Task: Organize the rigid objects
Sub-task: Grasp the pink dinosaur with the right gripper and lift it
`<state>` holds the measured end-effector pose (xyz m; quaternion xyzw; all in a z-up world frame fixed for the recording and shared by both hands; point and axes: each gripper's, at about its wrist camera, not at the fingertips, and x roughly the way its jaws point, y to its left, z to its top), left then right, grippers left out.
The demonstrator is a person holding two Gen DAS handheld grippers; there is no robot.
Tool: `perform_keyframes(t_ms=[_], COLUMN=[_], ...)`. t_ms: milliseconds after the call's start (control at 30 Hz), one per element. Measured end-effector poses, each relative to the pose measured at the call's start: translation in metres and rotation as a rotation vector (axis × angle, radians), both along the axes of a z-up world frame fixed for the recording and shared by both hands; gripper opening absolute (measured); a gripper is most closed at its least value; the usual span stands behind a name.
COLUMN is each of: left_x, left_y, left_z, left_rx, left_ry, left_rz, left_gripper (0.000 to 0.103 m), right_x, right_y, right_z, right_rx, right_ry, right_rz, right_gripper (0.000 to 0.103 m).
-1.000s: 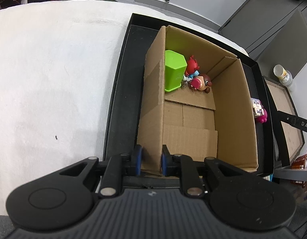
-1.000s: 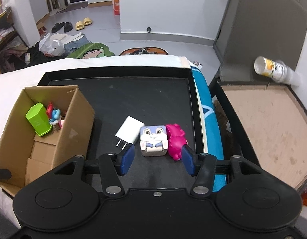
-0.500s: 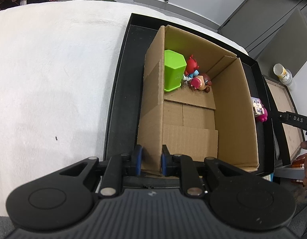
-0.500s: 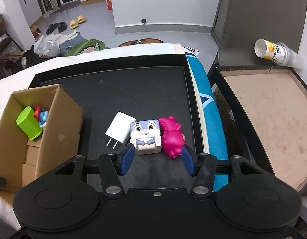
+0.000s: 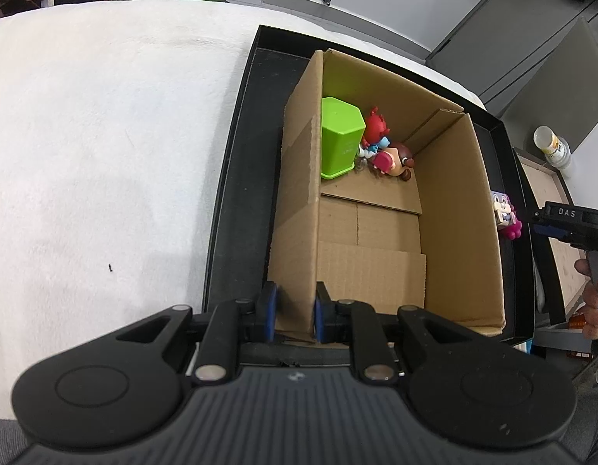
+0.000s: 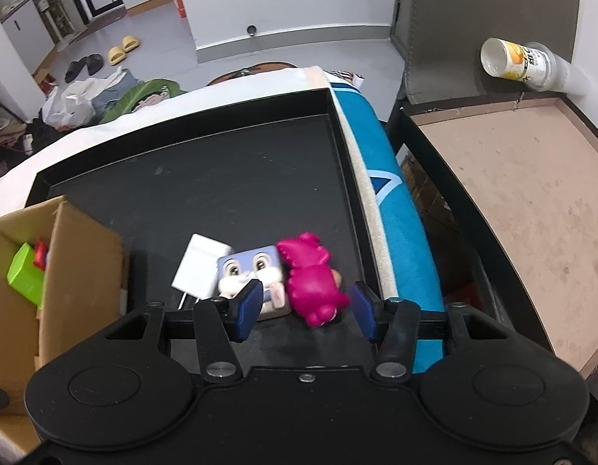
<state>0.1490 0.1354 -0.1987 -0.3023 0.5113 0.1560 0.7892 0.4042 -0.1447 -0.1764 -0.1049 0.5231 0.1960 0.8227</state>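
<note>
My left gripper (image 5: 293, 316) is shut on the near left wall of the cardboard box (image 5: 457, 232), which stands in the black tray (image 5: 236, 178). Inside the box a green cup (image 5: 339, 141), a red figure (image 5: 376, 128) and a doll head (image 5: 393, 159) lie at the far end. In the right wrist view my right gripper (image 6: 304, 310) hangs low over a pink toy (image 6: 310, 283). Its jaws are closing with the toy between them, and the pads stand clear of it. A bunny cube (image 6: 248, 271) and a white charger (image 6: 200, 271) lie just left of the toy.
A blue cushion (image 6: 395, 224) borders the tray's right rim (image 6: 337, 147). Beyond it stands a brown board tray (image 6: 531, 213) with a paper cup (image 6: 519, 62) lying behind. White cloth (image 5: 105, 155) covers the surface left of the tray. A hand (image 5: 591, 310) holds the right gripper.
The right gripper came down and closer to the pink toy, rolled a little, and its jaws narrowed. The left gripper and the box stayed put.
</note>
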Motion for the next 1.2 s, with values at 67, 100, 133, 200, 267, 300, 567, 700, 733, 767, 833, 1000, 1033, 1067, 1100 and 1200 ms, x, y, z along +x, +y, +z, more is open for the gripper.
perform_keyframes(t_ms=[67, 100, 133, 200, 267, 300, 567, 700, 733, 767, 833, 1000, 1033, 1067, 1100, 1200], left_x=[0.0, 0.0, 0.0, 0.0, 0.0, 0.0, 0.0, 0.001, 0.001, 0.001, 0.001, 0.002, 0.002, 0.002, 0.003, 0.003], left_y=[0.001, 0.001, 0.001, 0.0, 0.0, 0.001, 0.001, 0.0, 0.0, 0.0, -0.001, -0.001, -0.001, -0.001, -0.002, -0.002], left_z=[-0.001, -0.001, -0.001, 0.0, 0.0, 0.0, -0.001, -0.002, -0.002, -0.003, -0.003, -0.003, -0.003, -0.003, -0.003, -0.003], left_rx=[-0.002, -0.003, -0.003, 0.001, 0.002, 0.001, 0.004, 0.007, 0.007, 0.007, 0.009, 0.012, 0.012, 0.013, 0.015, 0.017], left_ry=[0.001, 0.001, 0.001, 0.001, 0.002, 0.002, 0.004, 0.006, 0.006, 0.007, 0.009, 0.012, 0.012, 0.013, 0.013, 0.014], left_rz=[0.004, 0.005, 0.005, 0.003, 0.001, 0.002, 0.0, 0.0, 0.0, 0.0, -0.001, -0.002, -0.002, -0.002, -0.003, -0.005], left_gripper=[0.018, 0.018, 0.018, 0.018, 0.018, 0.018, 0.018, 0.018, 0.018, 0.018, 0.018, 0.018, 0.018, 0.018, 0.018, 0.018], right_x=[0.002, 0.003, 0.004, 0.005, 0.006, 0.007, 0.015, 0.016, 0.015, 0.015, 0.015, 0.009, 0.009, 0.008, 0.006, 0.002], right_y=[0.001, 0.001, 0.002, 0.003, 0.004, 0.004, -0.001, 0.001, 0.002, 0.003, 0.006, 0.01, 0.01, 0.01, 0.01, 0.012], right_z=[-0.003, -0.005, -0.006, -0.006, -0.007, -0.006, -0.004, -0.011, -0.012, -0.013, -0.017, -0.021, -0.021, -0.021, -0.021, -0.02], right_rx=[-0.005, -0.005, -0.004, 0.005, 0.008, 0.011, 0.028, 0.008, 0.005, 0.002, -0.011, -0.033, -0.034, -0.037, -0.042, -0.058], right_ry=[0.004, 0.008, 0.011, 0.01, 0.004, 0.001, -0.015, 0.0, 0.003, 0.009, 0.018, 0.03, 0.031, 0.034, 0.039, 0.051], right_rz=[-0.001, 0.0, 0.001, 0.003, 0.001, -0.003, -0.046, -0.041, -0.036, -0.032, -0.021, 0.008, 0.01, 0.012, 0.016, 0.035], right_gripper=[0.048, 0.047, 0.046, 0.045, 0.042, 0.041, 0.039, 0.038, 0.038, 0.037, 0.037, 0.037, 0.037, 0.037, 0.037, 0.037])
